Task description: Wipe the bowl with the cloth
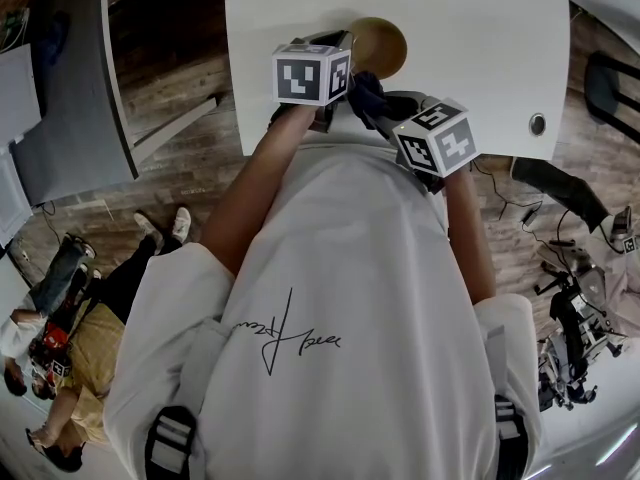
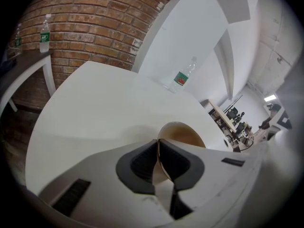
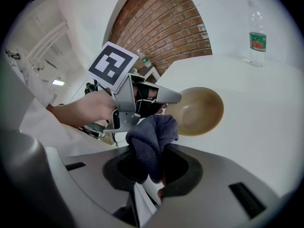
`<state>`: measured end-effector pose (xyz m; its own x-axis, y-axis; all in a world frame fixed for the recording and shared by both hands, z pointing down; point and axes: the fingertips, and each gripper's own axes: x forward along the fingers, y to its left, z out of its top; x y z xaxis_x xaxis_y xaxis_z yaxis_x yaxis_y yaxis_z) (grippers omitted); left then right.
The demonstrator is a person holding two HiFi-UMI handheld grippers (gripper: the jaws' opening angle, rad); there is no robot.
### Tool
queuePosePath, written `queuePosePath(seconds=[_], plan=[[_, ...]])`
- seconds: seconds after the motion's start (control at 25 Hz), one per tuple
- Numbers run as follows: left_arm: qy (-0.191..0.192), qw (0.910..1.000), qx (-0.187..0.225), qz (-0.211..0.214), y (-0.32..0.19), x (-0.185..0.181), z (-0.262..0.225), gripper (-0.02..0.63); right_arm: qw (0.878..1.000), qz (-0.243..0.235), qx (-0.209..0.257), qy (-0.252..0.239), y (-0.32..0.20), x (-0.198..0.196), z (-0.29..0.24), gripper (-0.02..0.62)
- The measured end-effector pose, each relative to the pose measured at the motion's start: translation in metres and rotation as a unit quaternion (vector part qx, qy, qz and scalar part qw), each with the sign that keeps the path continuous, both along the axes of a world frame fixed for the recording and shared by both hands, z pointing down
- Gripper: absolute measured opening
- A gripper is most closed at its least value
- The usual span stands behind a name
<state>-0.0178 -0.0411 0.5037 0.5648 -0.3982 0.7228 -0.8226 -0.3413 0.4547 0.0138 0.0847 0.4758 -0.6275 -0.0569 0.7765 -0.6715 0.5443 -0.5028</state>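
A tan bowl is held tilted above the white table, near its front edge. My left gripper is shut on the bowl's rim, which runs edge-on between the dark pads. The bowl's inside faces the right gripper view. My right gripper is shut on a dark blue cloth, which bunches up out of the jaws just short of the bowl. The left gripper and the hand holding it show behind the cloth.
A clear water bottle with a green label stands far back on the table. A brick wall rises behind. A side table at the left carries another bottle. People sit on the floor at lower left.
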Motion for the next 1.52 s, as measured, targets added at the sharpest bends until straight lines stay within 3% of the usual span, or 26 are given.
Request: queuePosePath(seconds=[1.52], plan=[[0.001, 1.0, -0.002, 0.003, 0.001, -0.001, 0.002, 0.009, 1.0, 0.021, -0.002, 0.01, -0.001, 0.031, 0.0, 0.081]])
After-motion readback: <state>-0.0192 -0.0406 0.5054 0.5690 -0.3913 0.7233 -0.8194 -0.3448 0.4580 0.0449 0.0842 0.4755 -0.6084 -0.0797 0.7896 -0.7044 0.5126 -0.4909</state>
